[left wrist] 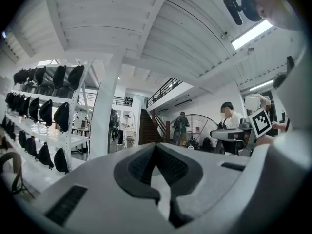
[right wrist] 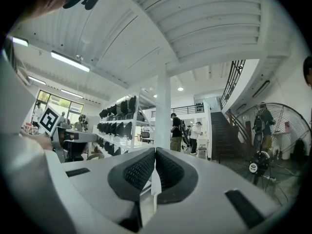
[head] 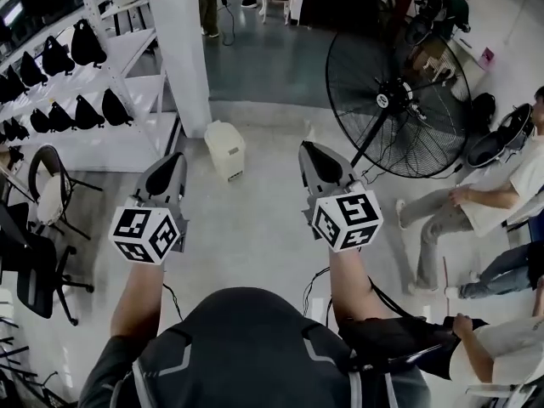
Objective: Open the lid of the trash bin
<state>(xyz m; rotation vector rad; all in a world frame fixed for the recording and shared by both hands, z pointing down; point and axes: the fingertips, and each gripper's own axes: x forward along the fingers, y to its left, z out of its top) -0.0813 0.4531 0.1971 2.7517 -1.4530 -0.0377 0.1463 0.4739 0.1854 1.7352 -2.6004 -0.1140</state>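
Observation:
The trash bin (head: pixel 225 150) is a small white bin with its lid down, standing on the grey floor at the foot of a white pillar (head: pixel 183 49). Both grippers are held level in front of the person and point toward it, well short of it. My left gripper (head: pixel 174 161) is just left of the bin in the head view, my right gripper (head: pixel 306 149) a little to its right. In the left gripper view the left gripper (left wrist: pixel 156 147) has its black pads meeting at the tip with nothing between them. The right gripper (right wrist: pixel 155 152) looks the same, shut and empty.
A large black floor fan (head: pixel 395 100) stands right of the bin. White shelves with black bags (head: pixel 85 100) line the left side, with office chairs (head: pixel 42 219) before them. People sit at the right (head: pixel 484 202). Cables (head: pixel 314 283) trail on the floor near the person's feet.

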